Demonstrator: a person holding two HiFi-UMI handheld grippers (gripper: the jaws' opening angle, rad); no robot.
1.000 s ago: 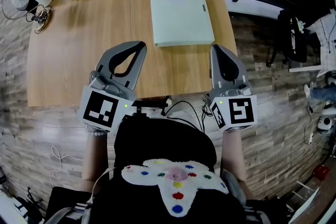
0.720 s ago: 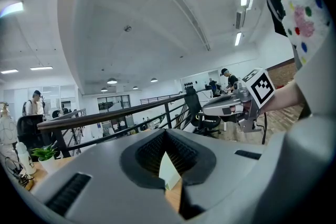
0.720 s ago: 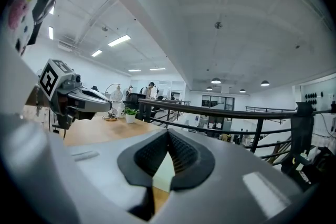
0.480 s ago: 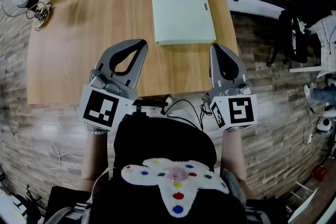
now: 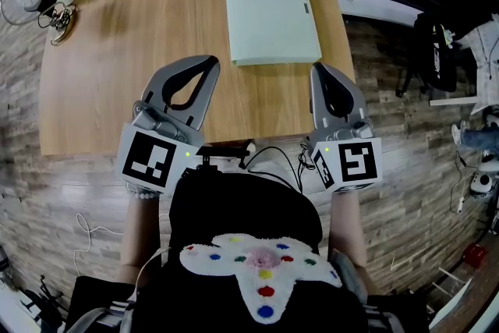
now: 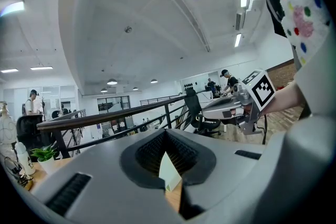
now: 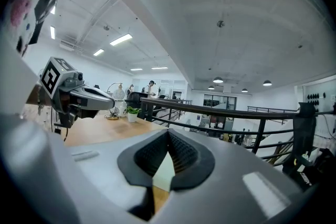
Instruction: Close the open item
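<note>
Lying flat, the green folder (image 5: pixel 271 15) runs lengthwise straight ahead; left gripper (image 5: pixel 207 65) and right gripper (image 5: pixel 320 70) fingers pressed together, empty.

Jaws of left tongs (image 6: pixel 167 135) together, empty; pale green folder (image 6: pixel 169 173) beyond on wooden table (image 6: pixel 172 201)

— How are you holding the tools?

— My left grey plastic gripper (image 5: pixel 207 61) and my right grey plastic gripper (image 5: pixel 319 69) sit side by side in front of my chest. Both point forward, tipped slightly down.

— And the jaws?

— Both pairs are closed, pad pressed to pad. My left forearm (image 5: pixel 139 234) and right forearm (image 5: pixel 345 226) run straight back from the grippers, close along my sides.
</note>
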